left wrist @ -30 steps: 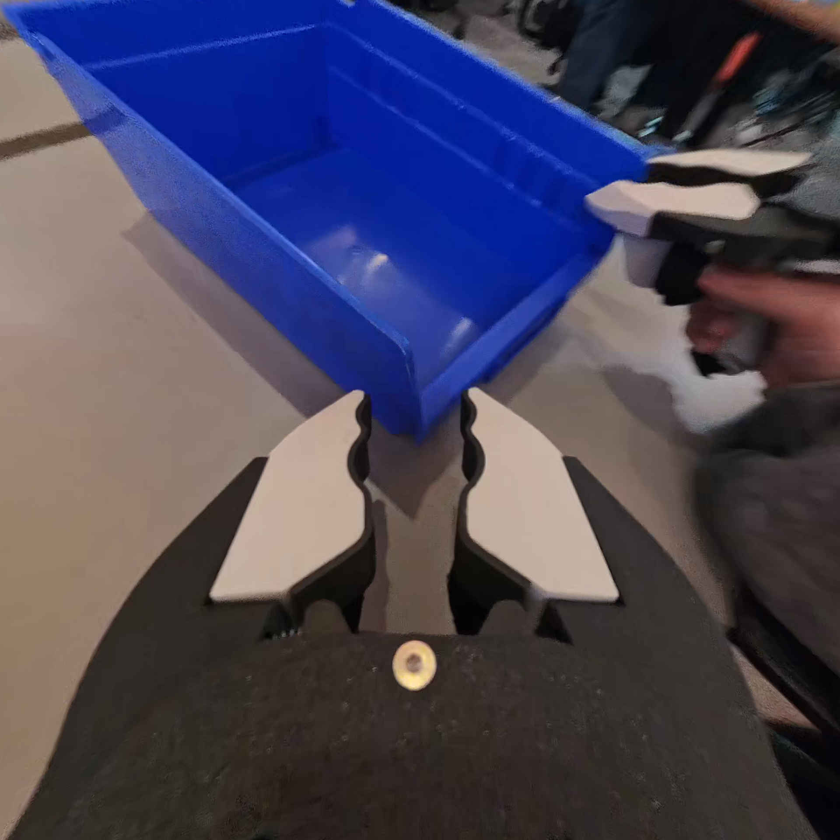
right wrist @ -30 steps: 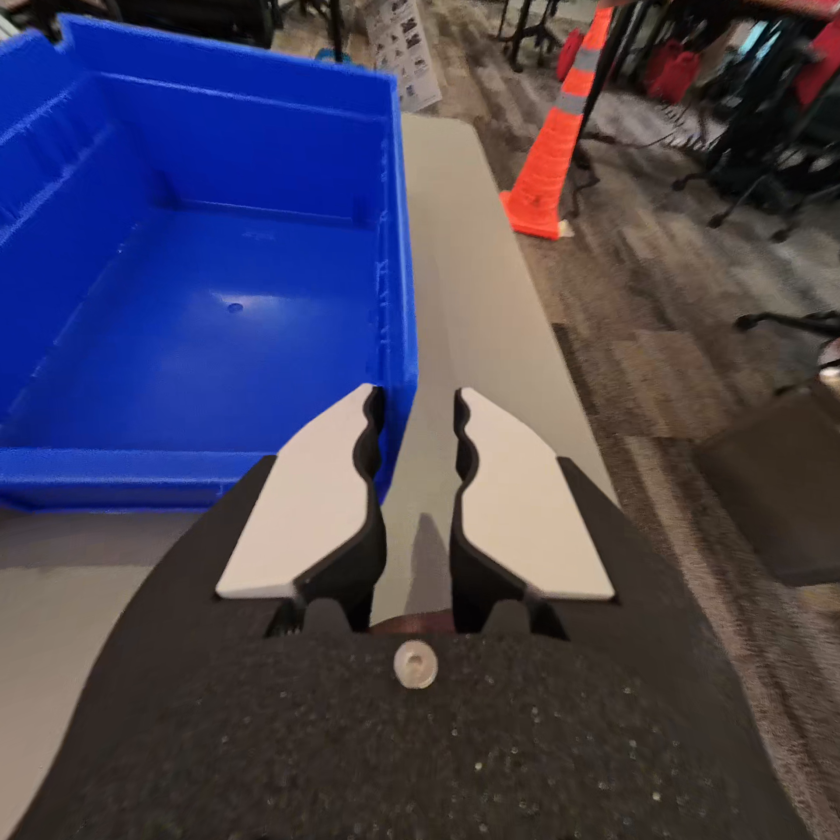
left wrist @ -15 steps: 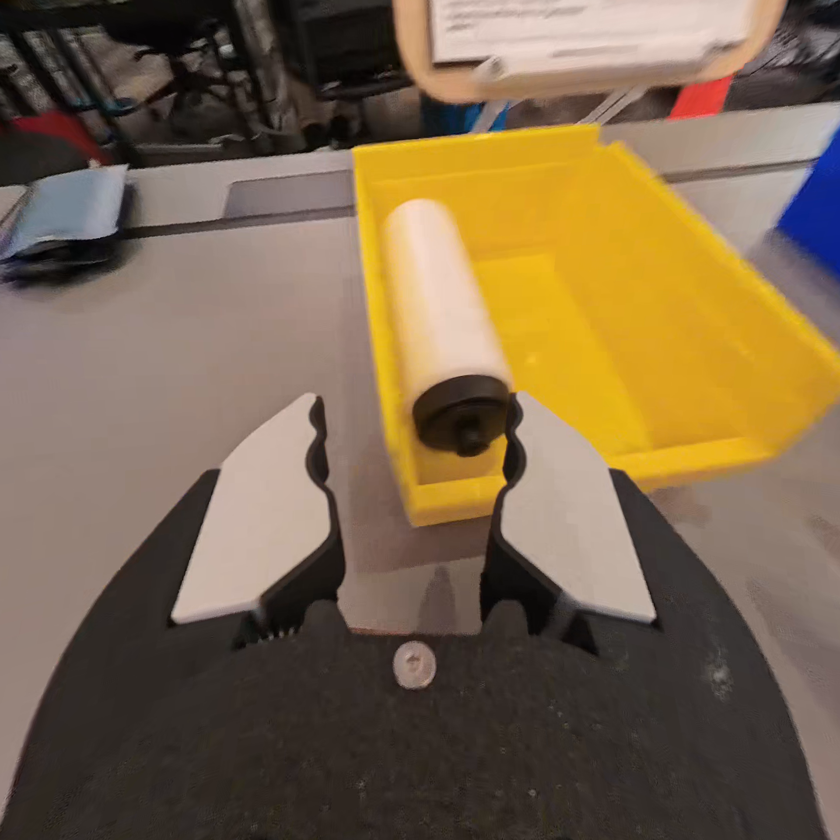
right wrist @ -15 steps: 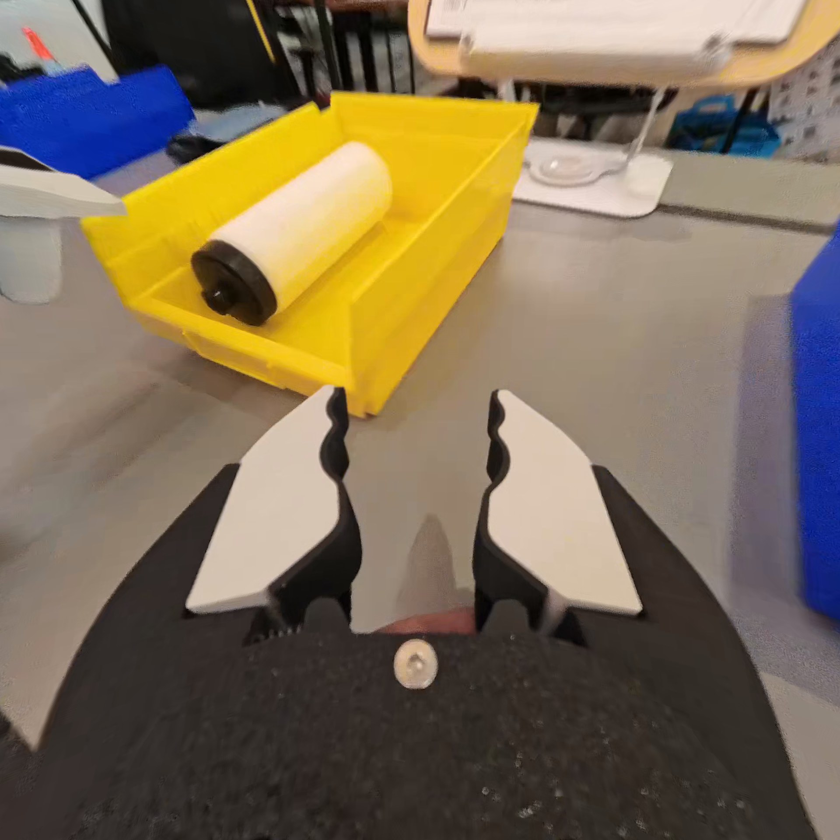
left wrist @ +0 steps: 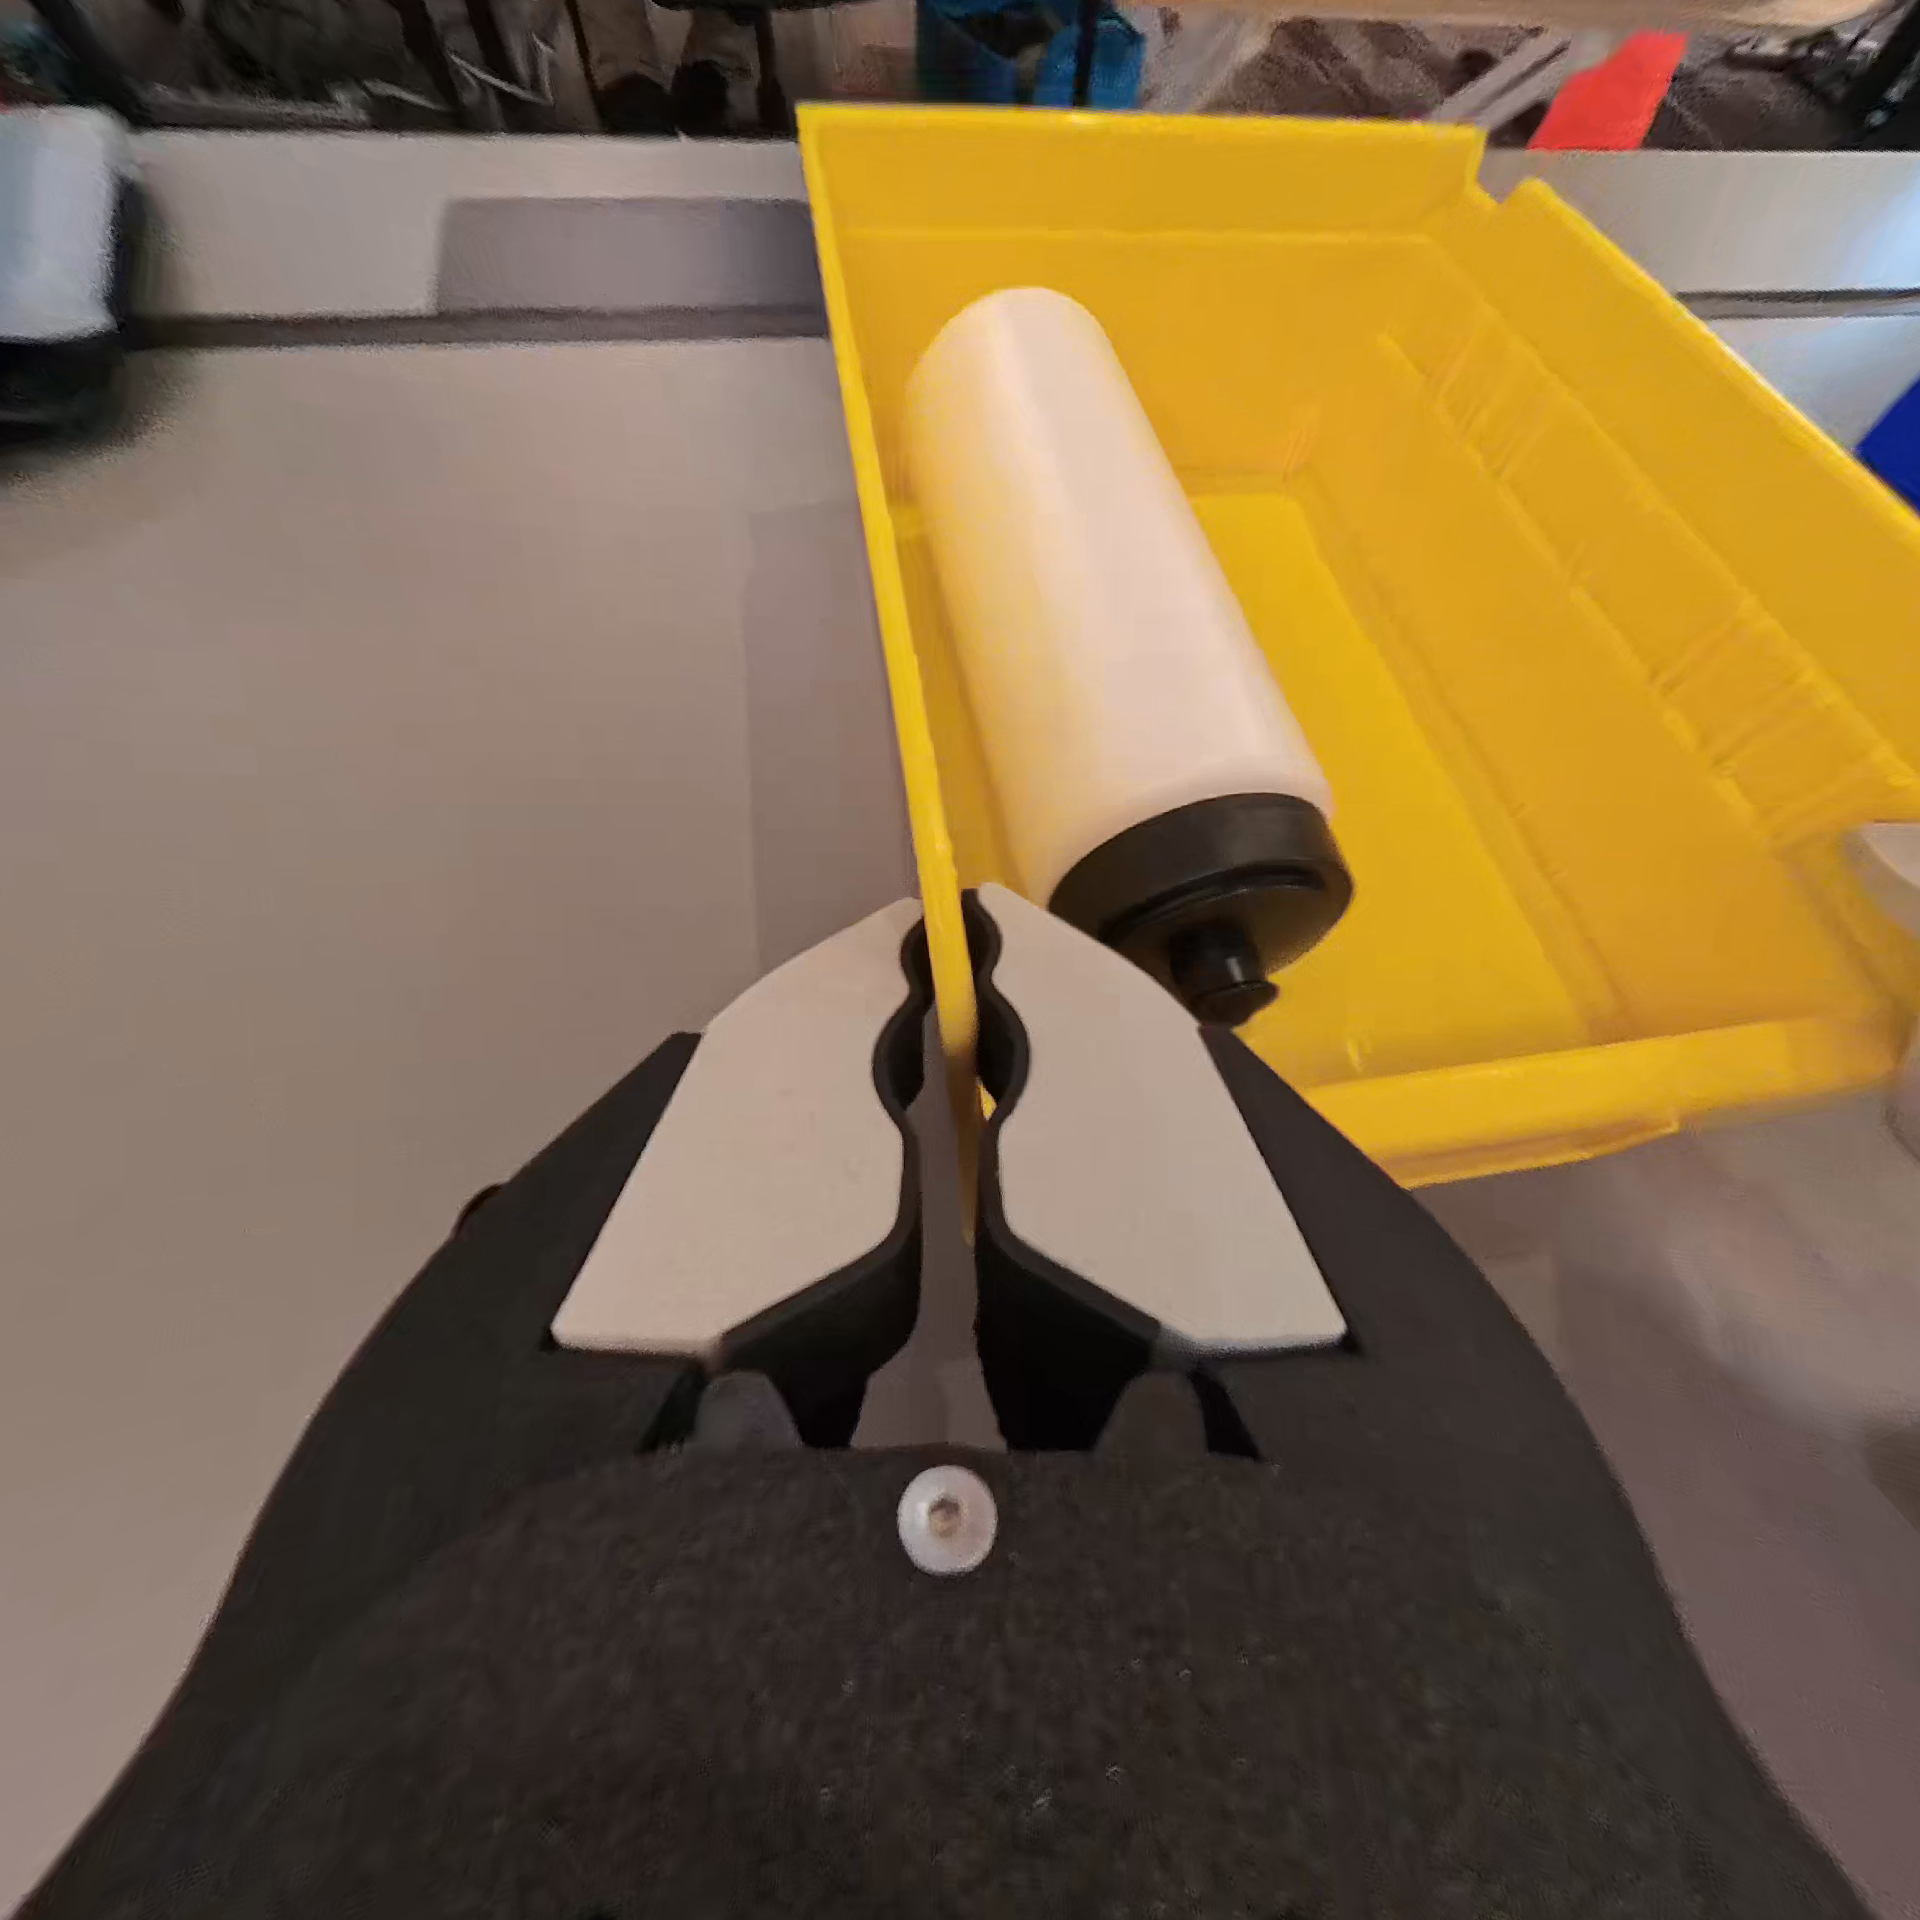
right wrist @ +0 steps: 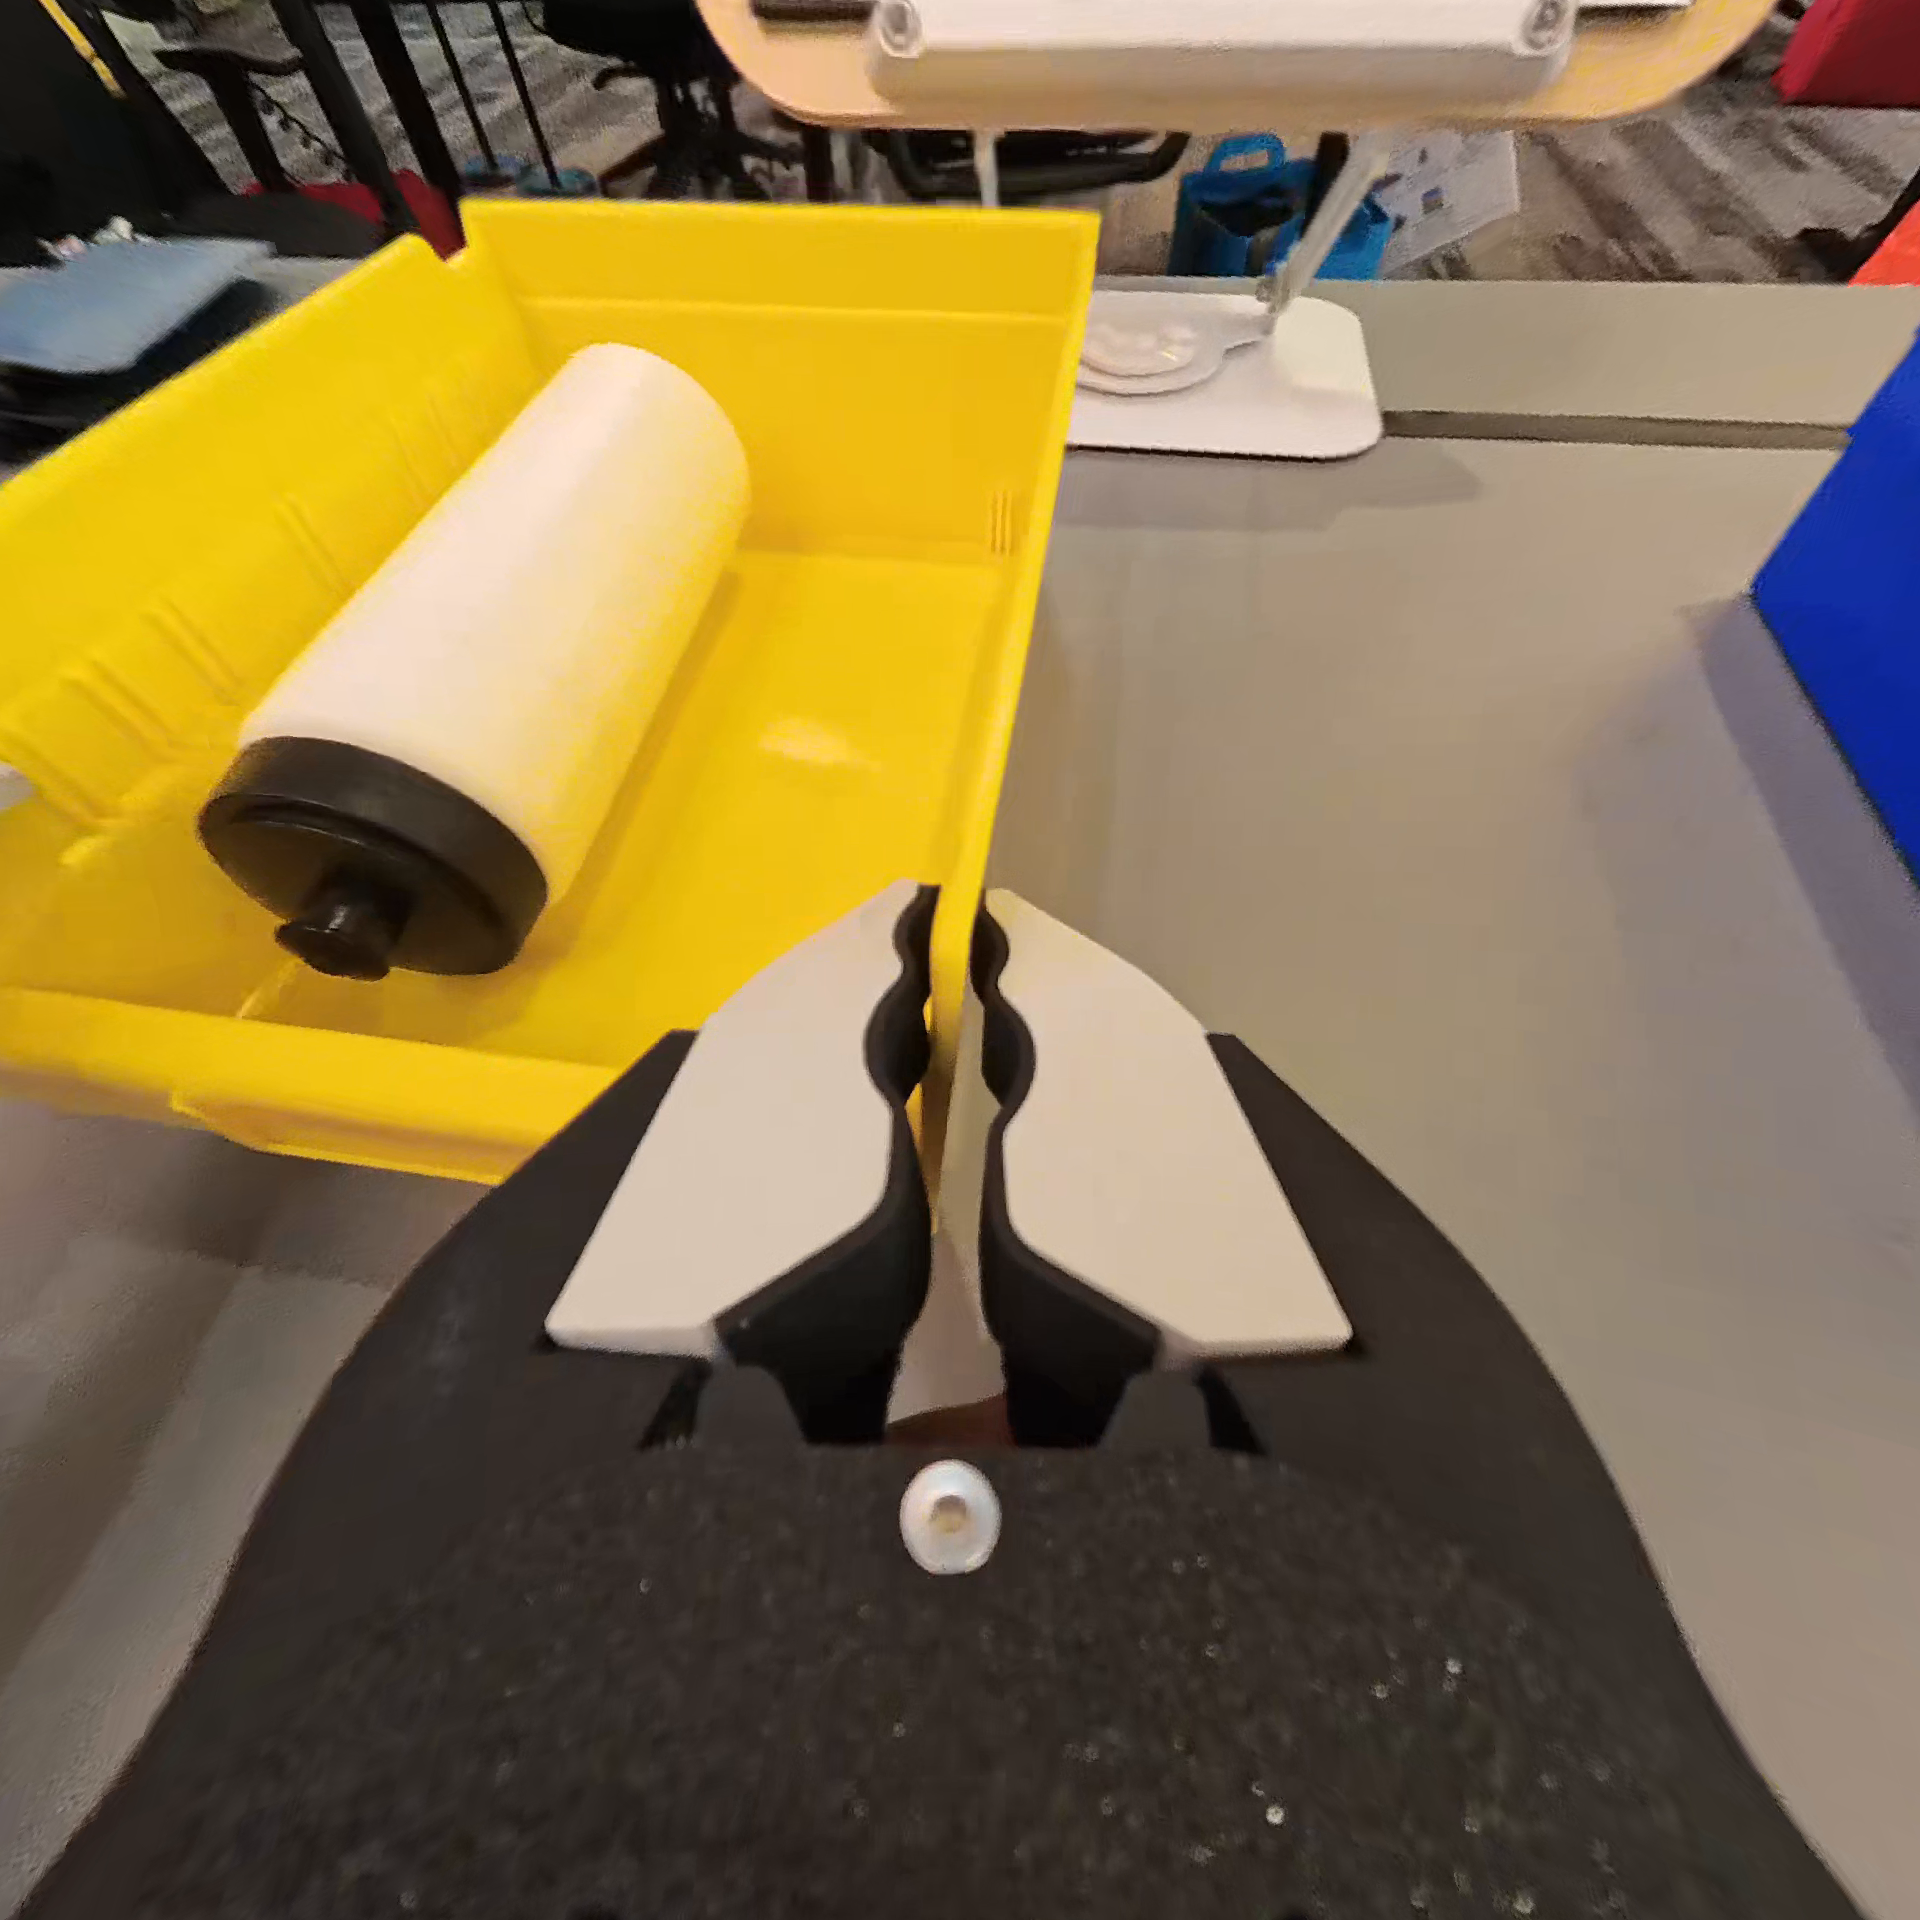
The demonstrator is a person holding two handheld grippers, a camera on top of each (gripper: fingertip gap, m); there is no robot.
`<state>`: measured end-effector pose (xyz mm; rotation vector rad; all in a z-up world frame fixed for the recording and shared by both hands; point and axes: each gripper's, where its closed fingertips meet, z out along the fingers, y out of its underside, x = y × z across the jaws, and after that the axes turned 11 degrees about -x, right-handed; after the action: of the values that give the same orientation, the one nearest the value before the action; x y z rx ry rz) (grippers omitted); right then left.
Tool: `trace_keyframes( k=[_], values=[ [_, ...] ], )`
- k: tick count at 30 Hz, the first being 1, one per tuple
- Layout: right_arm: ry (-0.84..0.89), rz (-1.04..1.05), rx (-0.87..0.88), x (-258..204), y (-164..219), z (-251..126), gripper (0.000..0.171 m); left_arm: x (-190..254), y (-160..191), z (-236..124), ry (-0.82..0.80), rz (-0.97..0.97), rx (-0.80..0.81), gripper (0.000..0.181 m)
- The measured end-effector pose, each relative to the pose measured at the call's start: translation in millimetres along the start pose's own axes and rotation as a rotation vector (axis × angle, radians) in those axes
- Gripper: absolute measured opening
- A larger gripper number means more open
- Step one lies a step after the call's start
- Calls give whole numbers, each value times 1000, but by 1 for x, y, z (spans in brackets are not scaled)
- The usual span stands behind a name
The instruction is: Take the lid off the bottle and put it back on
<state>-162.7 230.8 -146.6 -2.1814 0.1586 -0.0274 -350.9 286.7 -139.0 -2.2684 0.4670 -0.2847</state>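
both tools clamped on the yellow bin's side walls, bottle not yet touched

left tool [left wrist: 948,925] is pinched on the yellow bin [left wrist: 1351,182] at its left wall; right tool [right wrist: 951,904] is pinched on the opposite wall, likely to shift or steady the bin on the grey desk [right wrist: 1403,779]. white bottle [right wrist: 520,592] lies on its side inside the bin along the left wall, black lid [right wrist: 374,852] on, facing the bin's low front lip.

1 bottle [left wrist: 1101,582], 2 bins [left wrist: 1558,343]
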Motion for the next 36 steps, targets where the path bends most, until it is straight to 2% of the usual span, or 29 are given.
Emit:
trace_keyframes(
  k=[6,9,12,16,18,20,25,27,30,33,36],
  values=[
    [-67,-72,78,-69,-26,-7,6,-67,-17,-37,-92,-78,109,2],
    [-100,-105,87,-105,-33,-5,6,-102,-15,-50,-134,-95,123,2],
    [-111,-147,78,-137,-29,6,6,-133,-2,-49,-155,-115,118,1],
    [-150,-185,10,-172,-5,29,8,-171,26,-28,-167,-195,87,2],
    [-139,-218,40,-183,-2,31,9,-179,24,-28,-121,-226,150,2],
    [-161,-218,27,-189,-1,29,11,-183,25,-29,-123,-226,140,2],
    [-222,-239,-37,-188,4,23,17,-183,26,-33,-146,-222,131,5],
    [-257,-223,-44,-185,4,14,18,-187,24,-41,-192,-229,142,18],
    [-313,-233,-28,-176,4,-5,21,-186,4,-76,-222,-263,255,35],
    [-331,-239,25,-146,-11,-26,24,-169,-25,-121,-228,-248,415,48],
    [-313,-226,57,-94,-33,-44,25,-128,-40,-138,-116,-231,449,50]
  ],
)
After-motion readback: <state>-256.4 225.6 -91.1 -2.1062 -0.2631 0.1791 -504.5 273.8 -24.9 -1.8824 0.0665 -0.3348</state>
